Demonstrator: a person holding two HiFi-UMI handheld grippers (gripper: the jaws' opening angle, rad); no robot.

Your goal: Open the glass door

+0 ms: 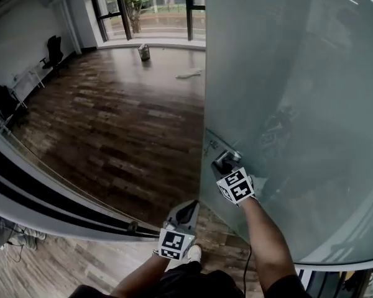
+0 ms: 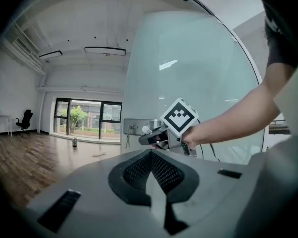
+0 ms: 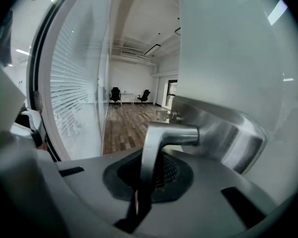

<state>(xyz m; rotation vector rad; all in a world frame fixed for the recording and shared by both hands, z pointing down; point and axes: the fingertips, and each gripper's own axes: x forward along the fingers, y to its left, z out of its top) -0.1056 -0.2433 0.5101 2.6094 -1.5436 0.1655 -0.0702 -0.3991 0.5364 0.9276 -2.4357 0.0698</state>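
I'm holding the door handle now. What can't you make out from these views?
- Head view: the right gripper and its grip on the handle, hidden behind the gripper itself.
- Head view: the glass door, its far side cut off by the right edge.
- Head view: the small container on the floor by the window, too small to identify.

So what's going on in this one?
A person is working a frosted glass door with two handheld grippers. The right gripper has its fingers closed on the metal lever handle. The door stands ajar, and the wood floor of the room beyond shows past its edge. The left gripper is held low near the door's edge, fingers together and holding nothing.
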